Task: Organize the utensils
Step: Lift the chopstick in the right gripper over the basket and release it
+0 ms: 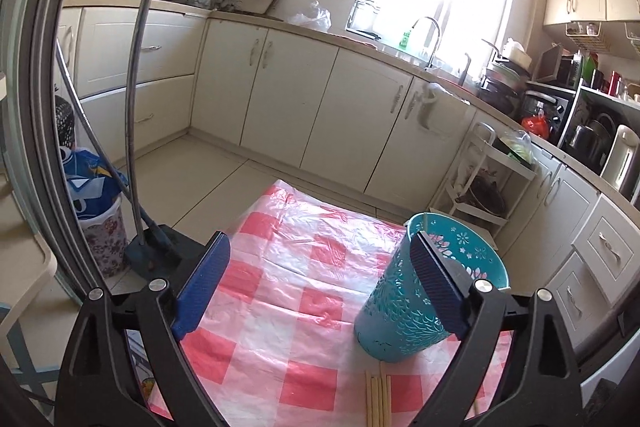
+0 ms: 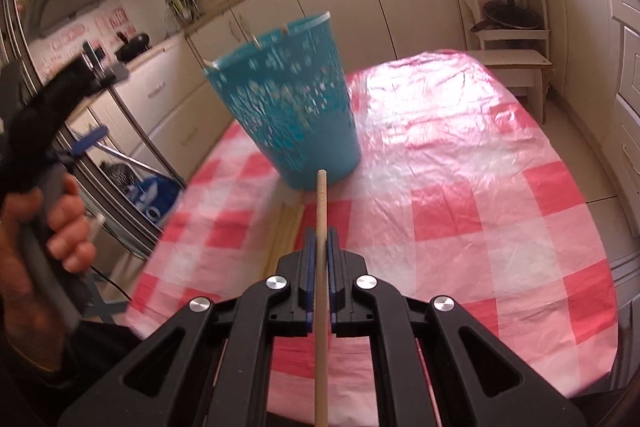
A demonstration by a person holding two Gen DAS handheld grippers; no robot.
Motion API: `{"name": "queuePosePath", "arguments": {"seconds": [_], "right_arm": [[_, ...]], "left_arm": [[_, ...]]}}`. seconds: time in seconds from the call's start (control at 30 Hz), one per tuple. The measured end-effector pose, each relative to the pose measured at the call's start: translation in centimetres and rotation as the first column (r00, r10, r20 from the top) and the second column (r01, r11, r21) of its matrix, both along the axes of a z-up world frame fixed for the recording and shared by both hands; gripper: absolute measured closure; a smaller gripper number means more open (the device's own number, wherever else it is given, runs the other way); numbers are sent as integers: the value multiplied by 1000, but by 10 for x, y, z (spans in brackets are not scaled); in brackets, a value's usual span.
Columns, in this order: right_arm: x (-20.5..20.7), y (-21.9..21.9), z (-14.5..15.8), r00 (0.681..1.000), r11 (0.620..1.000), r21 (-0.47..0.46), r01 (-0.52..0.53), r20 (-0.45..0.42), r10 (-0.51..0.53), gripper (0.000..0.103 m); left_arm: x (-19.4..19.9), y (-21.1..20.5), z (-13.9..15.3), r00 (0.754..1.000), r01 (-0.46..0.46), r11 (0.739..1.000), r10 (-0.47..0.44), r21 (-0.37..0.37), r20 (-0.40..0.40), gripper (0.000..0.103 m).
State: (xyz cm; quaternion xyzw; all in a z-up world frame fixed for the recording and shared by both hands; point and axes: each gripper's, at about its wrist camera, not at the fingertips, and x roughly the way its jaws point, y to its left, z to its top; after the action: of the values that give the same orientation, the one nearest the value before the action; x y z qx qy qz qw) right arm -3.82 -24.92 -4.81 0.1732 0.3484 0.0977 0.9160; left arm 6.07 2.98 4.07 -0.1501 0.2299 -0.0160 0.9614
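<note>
A teal cut-out utensil holder (image 1: 404, 307) stands upright on the table's pink checked cloth (image 1: 280, 267). My left gripper (image 1: 320, 243) is open and nothing lies between its blue pads; its right finger (image 1: 436, 287) shows in front of the holder. Several wooden chopsticks (image 1: 378, 399) lie on the cloth just before the holder. In the right wrist view my right gripper (image 2: 320, 239) is shut on one wooden chopstick (image 2: 321, 195), whose tip points at the base of the blurred holder (image 2: 292, 115). The loose chopsticks (image 2: 286, 227) lie to its left.
A hand (image 2: 60, 227) holds the left gripper's handle off the table's left edge. On the floor to the left are a floral bin (image 1: 106, 239) and a long-handled dustpan (image 1: 148, 251). A white shelf cart (image 1: 492, 179) and a stool (image 2: 516, 63) stand beyond the table.
</note>
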Motion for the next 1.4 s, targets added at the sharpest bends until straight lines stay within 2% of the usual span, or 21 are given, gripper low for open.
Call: {"name": "queuePosePath", "arguments": {"seconds": [0.17, 0.27, 0.47, 0.57, 0.67, 0.77, 1.0, 1.1, 1.17, 1.23, 1.4], "right_arm": [[-3, 3, 44, 994, 999, 48, -11, 111, 6, 97], [13, 9, 83, 977, 997, 70, -27, 211, 12, 97], [78, 29, 149, 913, 996, 90, -5, 407, -32, 97], [118, 36, 162, 896, 994, 103, 48, 435, -88, 97], [150, 39, 160, 887, 988, 93, 120, 436, -149, 97], [174, 39, 146, 900, 980, 88, 177, 390, -197, 97], [183, 46, 120, 926, 982, 1, 187, 332, -177, 96], [170, 47, 116, 937, 987, -9, 162, 314, -151, 96], [149, 50, 116, 939, 990, -37, 134, 325, -115, 84], [122, 54, 115, 940, 992, -64, 105, 332, -78, 78], [47, 59, 83, 962, 987, -155, 36, 273, 8, 69]], "left_arm": [[2, 3, -2, 1000, -14, 999, 13, -31, -23, 15], [2, 6, -1, 1000, -20, 999, 19, -48, -20, 15], [3, 10, 0, 999, -32, 997, 30, -64, -24, 14], [5, 13, -2, 999, -35, 997, 33, -73, -38, 14], [6, 18, -2, 998, -40, 996, 37, -83, -46, 14], [7, 22, -2, 998, -43, 995, 38, -95, -51, 14], [9, 24, -5, 997, -43, 993, 36, -108, -74, 14], [9, 24, -6, 996, -40, 994, 32, -99, -78, 14], [8, 23, -5, 996, -44, 995, 37, -90, -77, 14], [7, 24, -5, 996, -51, 996, 45, -80, -78, 13], [3, 22, -5, 995, -63, 997, 59, -44, -81, 13]]}}
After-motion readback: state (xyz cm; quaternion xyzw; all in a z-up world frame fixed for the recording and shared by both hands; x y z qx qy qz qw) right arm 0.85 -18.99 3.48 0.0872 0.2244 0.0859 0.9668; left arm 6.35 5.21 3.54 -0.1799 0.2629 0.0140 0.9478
